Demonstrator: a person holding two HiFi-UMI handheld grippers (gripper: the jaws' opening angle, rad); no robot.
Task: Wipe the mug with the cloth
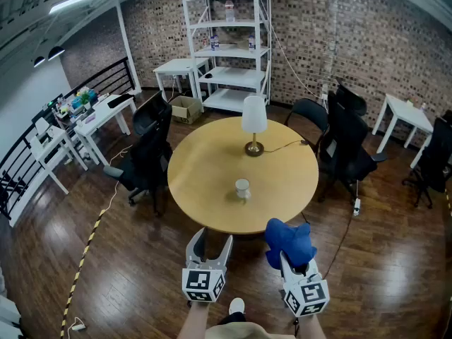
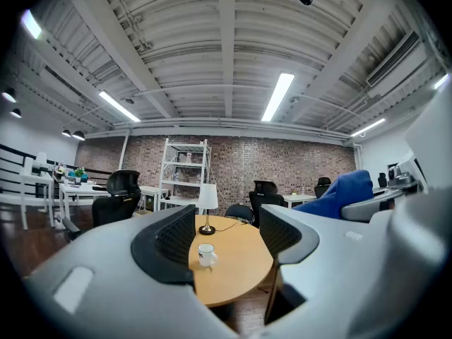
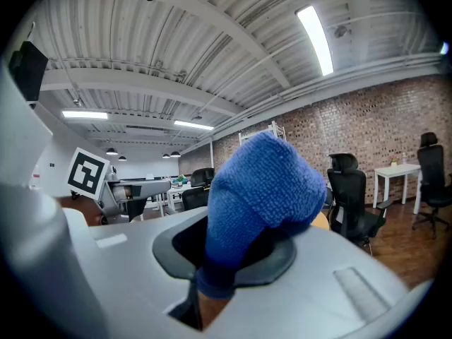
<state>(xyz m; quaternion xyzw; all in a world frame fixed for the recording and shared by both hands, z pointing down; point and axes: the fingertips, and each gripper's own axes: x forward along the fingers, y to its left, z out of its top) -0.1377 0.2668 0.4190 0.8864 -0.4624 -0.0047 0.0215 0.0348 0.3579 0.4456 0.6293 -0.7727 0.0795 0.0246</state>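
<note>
Holding a blue cloth (image 3: 263, 189) in my right claw (image 1: 294, 263); mug (image 1: 242, 188) standing on the round table (image 1: 289, 182)

1. Right claw. Jaws clamped on the cloth. The fabric is bunched into a thick wad that bulges up and forward out of the grip and covers the jaw tips in the head view. The claw tips slightly downward and hangs just short of the table's near edge, over the dark wood floor (image 1: 106, 274).

2. Left claw (image 1: 212, 244). Jaws spread wide, gripping nothing. I hold it level, beside the right claw and short of the table. In the left gripper view the mug shows in the gap between the jaws, but well beyond them.

3. Cloth. Blue, towelling texture, held only by my right claw. It touches neither the table nor the mug.

4. Mug. White, upright, on the light wooden tabletop, roughly at its middle. It sits on my side of the lamp (image 1: 253, 122) and apart from it. In the left gripper view its handle points to the right. It is well apart from both claws.

5. Lamp. White shade, brass-coloured base, cord trailing off to the right across the tabletop.

6. Surroundings. Black office chairs (image 1: 148, 154) stand around the table. A white shelf unit (image 1: 229, 48) stands against the brick wall (image 1: 367, 41), and small white tables (image 1: 106, 111) stand at the sides of the room.
</note>
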